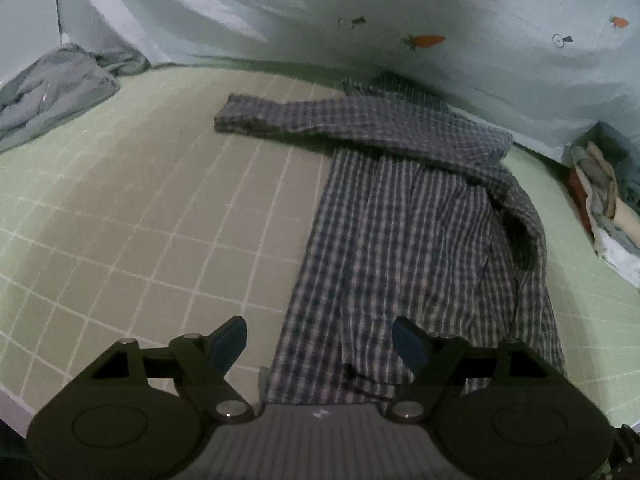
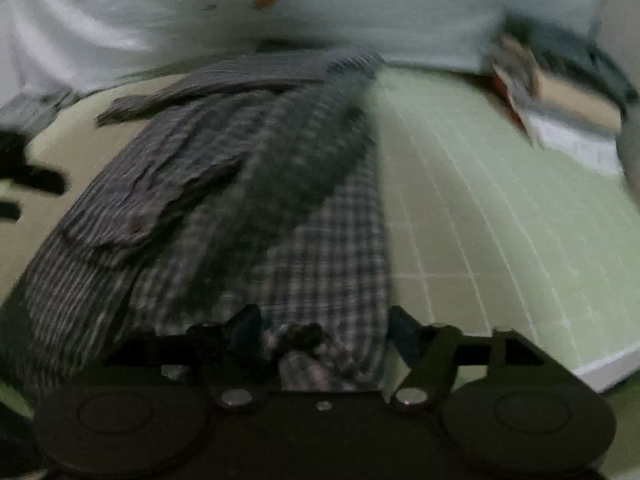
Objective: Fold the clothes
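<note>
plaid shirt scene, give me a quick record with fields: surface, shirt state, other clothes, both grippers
surface: green gridded mat
shirt: plaid shirt lying lengthwise on the mat, one sleeve stretched out sideways, the other side folded over the body
other clothes: grey garment crumpled at far left; stacked clothes at far right
backdrop: pale sheet with carrot print
left gripper: open, over the shirt's near hem, fingers not pressing on it
right gripper: open, hem cloth bunched between the fingers, view blurred

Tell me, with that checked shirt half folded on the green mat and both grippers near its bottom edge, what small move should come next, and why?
Probably close the left gripper on the hem of the checked shirt. Its jaws stand open right over that edge, one sleeve already lies folded across the body while the other juts out over the green mat, and the right gripper is open too, cloth bunched between its fingers.
</note>
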The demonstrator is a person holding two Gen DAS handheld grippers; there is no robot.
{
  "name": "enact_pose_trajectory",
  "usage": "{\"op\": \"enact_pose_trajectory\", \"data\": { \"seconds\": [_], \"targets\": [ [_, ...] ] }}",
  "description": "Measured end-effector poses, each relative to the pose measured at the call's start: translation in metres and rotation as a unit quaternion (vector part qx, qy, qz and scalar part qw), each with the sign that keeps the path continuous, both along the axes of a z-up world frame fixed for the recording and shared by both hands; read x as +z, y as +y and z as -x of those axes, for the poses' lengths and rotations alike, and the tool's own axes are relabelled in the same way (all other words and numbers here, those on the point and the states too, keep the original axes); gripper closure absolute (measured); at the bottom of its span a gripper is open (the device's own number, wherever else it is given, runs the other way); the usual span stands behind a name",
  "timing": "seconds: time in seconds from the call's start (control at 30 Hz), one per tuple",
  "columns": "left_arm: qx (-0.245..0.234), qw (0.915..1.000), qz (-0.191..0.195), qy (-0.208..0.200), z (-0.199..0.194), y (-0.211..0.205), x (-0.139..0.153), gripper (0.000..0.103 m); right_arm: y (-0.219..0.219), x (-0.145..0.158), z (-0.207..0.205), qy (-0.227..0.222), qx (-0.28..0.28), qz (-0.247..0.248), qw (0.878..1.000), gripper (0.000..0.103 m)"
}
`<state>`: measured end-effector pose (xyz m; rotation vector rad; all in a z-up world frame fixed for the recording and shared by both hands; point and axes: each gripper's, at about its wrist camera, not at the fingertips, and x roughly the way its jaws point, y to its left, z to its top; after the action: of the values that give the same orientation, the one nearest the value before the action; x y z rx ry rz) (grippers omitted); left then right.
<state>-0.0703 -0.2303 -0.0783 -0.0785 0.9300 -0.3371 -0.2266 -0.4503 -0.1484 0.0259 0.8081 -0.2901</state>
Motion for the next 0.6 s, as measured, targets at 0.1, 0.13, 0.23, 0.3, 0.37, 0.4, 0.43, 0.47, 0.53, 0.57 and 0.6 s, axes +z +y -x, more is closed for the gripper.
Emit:
{"op": "enact_pose_trajectory", "data": {
  "seconds": [0.1,0.13,0.23,0.3,0.37,0.4,0.43,0.47,0.53,0.57,0.6],
  "targets": [
    [-0.029,0.9995,0.008,-0.006,-0.014,0.006,0.001,0.022,0.006,0.005,-0.010,-0.010,-0.008,0.015,1.000,0.022],
    [-0.040,0.9991,0.008,-0.011,-0.021,0.009,0.003,0.022,0.004,0.009,-0.014,-0.020,-0.020,0.010,1.000,0.021],
    [-0.067,0.9974,0.003,-0.024,-0.045,0.022,0.017,0.022,-0.001,0.026,-0.026,-0.061,-0.085,0.002,0.995,0.012],
    [-0.070,0.9970,-0.004,-0.033,-0.059,0.033,0.032,0.022,-0.004,0.037,-0.038,-0.077,-0.132,-0.003,0.988,0.004],
    [-0.059,0.9975,-0.010,-0.036,-0.074,0.045,0.048,0.020,-0.008,0.048,-0.056,-0.074,-0.168,-0.022,0.983,0.003],
    [-0.049,0.9983,-0.010,-0.030,-0.082,0.050,0.054,0.020,-0.011,0.056,-0.063,-0.070,-0.170,-0.036,0.982,0.001],
    [-0.040,0.9989,-0.008,-0.025,-0.089,0.054,0.058,0.019,-0.013,0.065,-0.070,-0.075,-0.155,-0.049,0.984,0.000],
    [-0.030,0.9993,-0.008,-0.022,-0.096,0.057,0.062,0.018,-0.014,0.075,-0.079,-0.082,-0.129,-0.058,0.987,0.000],
    [-0.010,0.9997,-0.005,-0.022,-0.109,0.060,0.065,0.016,-0.020,0.092,-0.098,-0.090,-0.086,-0.055,0.991,0.000],
    [-0.001,0.9997,-0.003,-0.025,-0.115,0.061,0.065,0.016,-0.023,0.100,-0.110,-0.094,-0.069,-0.049,0.992,0.000],
    [0.016,0.9996,-0.005,-0.022,-0.121,0.060,0.063,0.016,-0.028,0.105,-0.120,-0.099,-0.055,-0.044,0.993,0.000]
  ]
}}
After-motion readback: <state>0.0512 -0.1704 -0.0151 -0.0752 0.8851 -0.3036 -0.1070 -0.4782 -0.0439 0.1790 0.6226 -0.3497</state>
